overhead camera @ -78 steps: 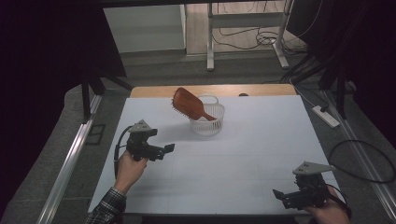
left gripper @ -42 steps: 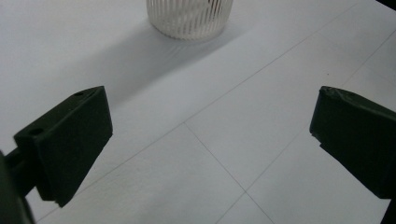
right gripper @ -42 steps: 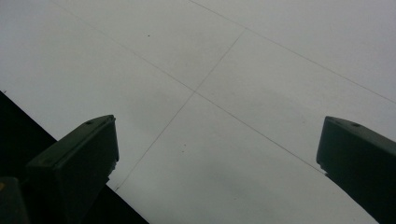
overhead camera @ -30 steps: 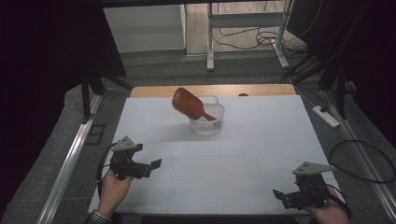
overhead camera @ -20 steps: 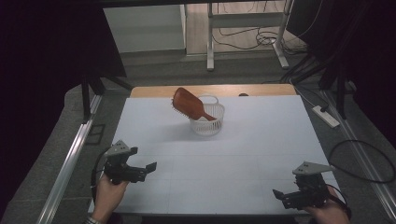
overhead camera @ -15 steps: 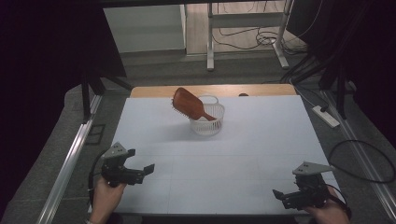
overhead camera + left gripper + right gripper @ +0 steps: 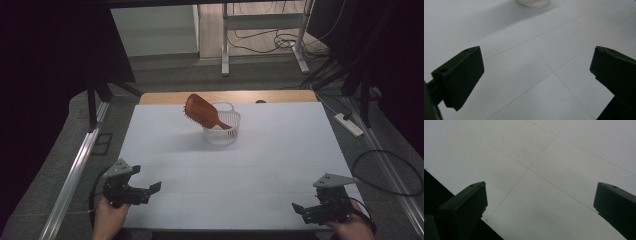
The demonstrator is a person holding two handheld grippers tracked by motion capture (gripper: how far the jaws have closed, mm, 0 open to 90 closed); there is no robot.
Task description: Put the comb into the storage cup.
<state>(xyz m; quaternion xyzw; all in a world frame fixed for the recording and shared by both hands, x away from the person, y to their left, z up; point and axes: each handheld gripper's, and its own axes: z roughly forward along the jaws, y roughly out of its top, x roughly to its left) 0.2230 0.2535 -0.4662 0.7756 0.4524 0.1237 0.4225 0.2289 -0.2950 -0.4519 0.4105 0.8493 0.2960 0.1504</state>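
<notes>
Both claws spread, empty; hairbrush point(image 7: 202, 111) bristles prob. hidden, handle end sunk in basket point(image 7: 222, 134).

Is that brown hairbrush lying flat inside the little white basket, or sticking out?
Sticking out. The hairbrush leans tilted, its handle down in the basket and its head past the rim.

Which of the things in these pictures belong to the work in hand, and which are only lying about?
Part of the work:
- hairbrush, brown, leaning head-up in the basket
- basket, white, on the table's far half
- left gripper, jaws apart, holding nothing
- right gripper, jaws apart, holding nothing

Only lying about:
- power strip on the floor
- cable looped on the floor
</notes>
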